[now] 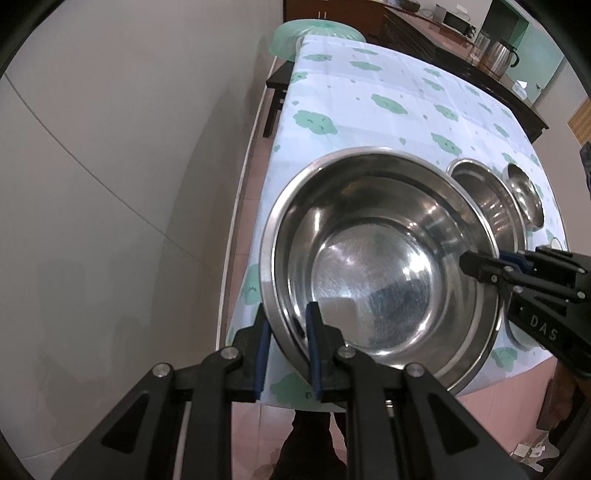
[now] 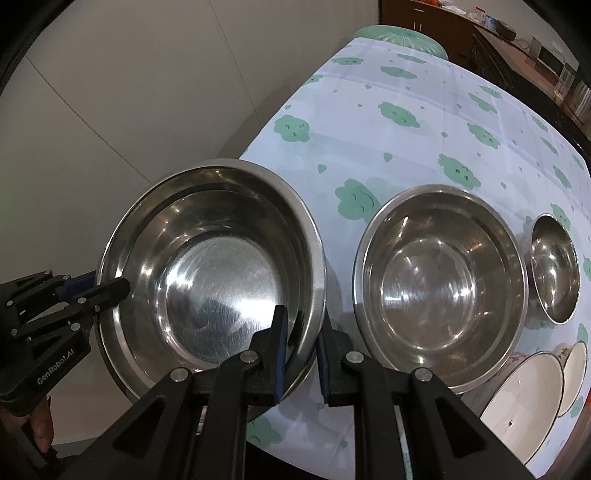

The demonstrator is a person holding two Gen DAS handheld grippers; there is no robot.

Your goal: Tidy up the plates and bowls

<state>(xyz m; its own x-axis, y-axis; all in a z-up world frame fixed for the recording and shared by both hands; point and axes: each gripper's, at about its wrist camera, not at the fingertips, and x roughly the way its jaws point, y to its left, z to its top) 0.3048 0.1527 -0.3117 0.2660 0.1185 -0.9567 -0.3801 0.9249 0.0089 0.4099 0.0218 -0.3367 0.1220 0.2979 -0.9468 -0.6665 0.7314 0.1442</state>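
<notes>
A large steel bowl (image 1: 373,266) (image 2: 218,266) is held tilted above the table's near left corner by both grippers. My left gripper (image 1: 287,332) is shut on its near rim; it also shows in the right wrist view (image 2: 110,290) at the bowl's left rim. My right gripper (image 2: 301,332) is shut on the bowl's right rim; it shows in the left wrist view (image 1: 480,267). A medium steel bowl (image 2: 439,284) (image 1: 487,206) sits on the table to the right, then a small steel bowl (image 2: 554,266) (image 1: 524,192).
Two white enamel plates (image 2: 524,402) (image 2: 572,373) lie at the table's near right. The table (image 2: 406,122) has a cloth with green cloud prints. A green plastic stool (image 1: 314,33) stands at the far end. A wall runs along the left.
</notes>
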